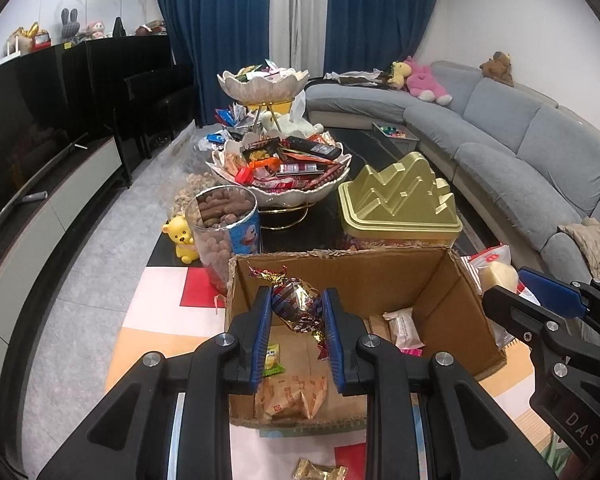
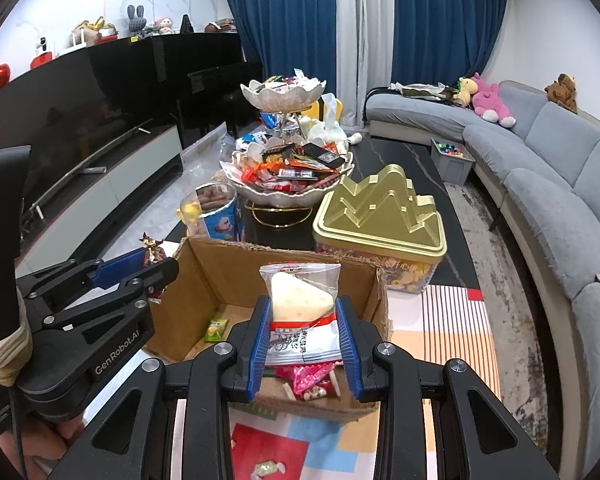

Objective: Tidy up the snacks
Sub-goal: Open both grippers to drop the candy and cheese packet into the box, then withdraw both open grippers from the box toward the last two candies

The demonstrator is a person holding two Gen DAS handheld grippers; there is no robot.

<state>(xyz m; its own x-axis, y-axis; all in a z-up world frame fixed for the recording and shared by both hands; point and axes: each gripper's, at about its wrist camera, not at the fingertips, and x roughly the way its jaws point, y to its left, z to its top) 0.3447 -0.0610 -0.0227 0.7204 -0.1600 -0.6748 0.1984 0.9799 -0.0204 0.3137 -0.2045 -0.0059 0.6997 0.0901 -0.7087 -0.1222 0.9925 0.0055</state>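
My left gripper is shut on a foil-wrapped candy with twisted ends, held over the left part of an open cardboard box. In the right wrist view my right gripper is shut on a clear packet with a pale cheese-shaped cake, above the same box. Inside the box lie a small green packet, pink and red wrapped sweets, a beige bread packet and a white packet. The right gripper also shows at the right edge of the left wrist view.
A two-tier shell-shaped bowl stand heaped with snacks stands behind the box. Beside it are a gold ridged tin, a clear tub of brown snacks and a yellow bear figure. Loose candies lie on the patterned mat. A grey sofa curves along the right.
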